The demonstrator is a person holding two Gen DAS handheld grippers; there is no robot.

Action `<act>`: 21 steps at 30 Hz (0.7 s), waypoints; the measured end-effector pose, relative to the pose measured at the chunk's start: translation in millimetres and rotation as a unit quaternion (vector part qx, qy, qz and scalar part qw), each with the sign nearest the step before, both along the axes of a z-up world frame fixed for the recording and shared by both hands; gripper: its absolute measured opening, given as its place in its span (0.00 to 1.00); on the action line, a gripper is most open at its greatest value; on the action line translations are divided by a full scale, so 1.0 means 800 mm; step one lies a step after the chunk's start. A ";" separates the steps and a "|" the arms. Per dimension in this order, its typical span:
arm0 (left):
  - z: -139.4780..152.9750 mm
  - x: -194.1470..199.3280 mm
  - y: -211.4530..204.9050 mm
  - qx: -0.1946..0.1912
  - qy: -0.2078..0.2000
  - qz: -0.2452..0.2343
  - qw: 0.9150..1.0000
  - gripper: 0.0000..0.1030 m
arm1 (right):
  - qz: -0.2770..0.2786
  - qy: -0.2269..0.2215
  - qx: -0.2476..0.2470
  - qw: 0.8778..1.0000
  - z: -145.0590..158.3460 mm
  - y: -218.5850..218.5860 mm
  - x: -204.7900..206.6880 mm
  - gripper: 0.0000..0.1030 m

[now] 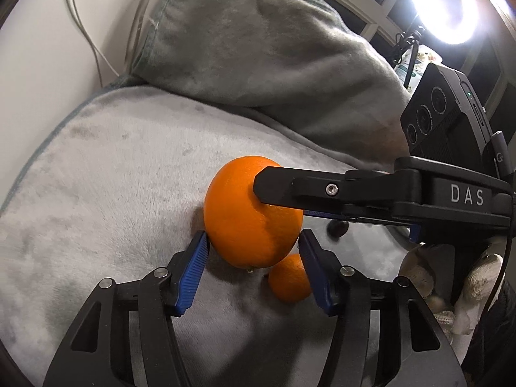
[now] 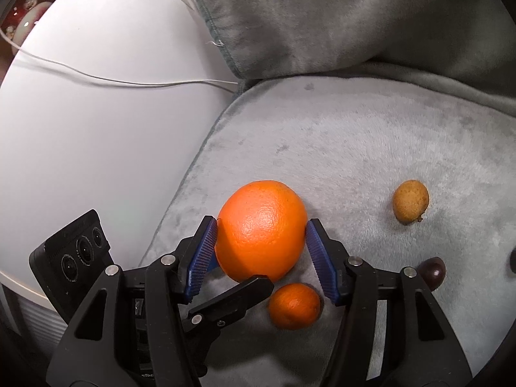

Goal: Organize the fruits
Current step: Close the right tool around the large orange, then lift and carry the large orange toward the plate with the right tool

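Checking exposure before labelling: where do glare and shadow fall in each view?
Left wrist view: the lamp top right is blown out, and the big orange is half shadowed. Right wrist view: only a soft highlight on the big orange; edges bend.

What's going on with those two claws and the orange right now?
Right gripper shut on orange. Left gripper open around the same orange. Mandarin sits close below; tan fruit and dark fruit lie apart.

Both grippers crowded the large orange point(image 2: 261, 230), the right gripper point(image 2: 261, 235) clamped on it. A small orange point(image 2: 294, 305) lay just beneath, touching. A tan fruit point(image 2: 411, 205) and a dark fruit point(image 2: 432, 272) occupied the right. Blanket point(image 2: 371, 135) beyond lay open, bounded by a raised fold point(image 2: 322, 16).
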State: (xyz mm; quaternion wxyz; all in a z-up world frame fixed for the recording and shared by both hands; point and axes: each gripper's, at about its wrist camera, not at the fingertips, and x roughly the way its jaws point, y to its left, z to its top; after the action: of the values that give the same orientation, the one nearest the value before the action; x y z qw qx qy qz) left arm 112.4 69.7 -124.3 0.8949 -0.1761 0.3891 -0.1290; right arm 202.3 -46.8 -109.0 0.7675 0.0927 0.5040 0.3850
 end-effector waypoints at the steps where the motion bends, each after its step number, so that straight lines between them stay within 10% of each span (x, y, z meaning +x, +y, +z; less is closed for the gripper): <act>1: 0.002 -0.001 -0.001 0.000 -0.002 0.000 1.000 0.55 | 0.000 -0.003 0.000 1.000 0.002 0.001 -0.001 0.58; 21: 0.045 -0.021 -0.075 0.015 -0.044 -0.038 0.998 0.55 | -0.039 -0.047 0.020 0.998 0.047 -0.080 -0.032 0.58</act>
State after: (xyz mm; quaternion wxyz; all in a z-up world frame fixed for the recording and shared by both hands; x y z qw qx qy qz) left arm 95.9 9.3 -88.1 0.9082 -0.1421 0.3578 -0.1644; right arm 176.5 -110.7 -71.3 0.8027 0.1091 0.4558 0.3688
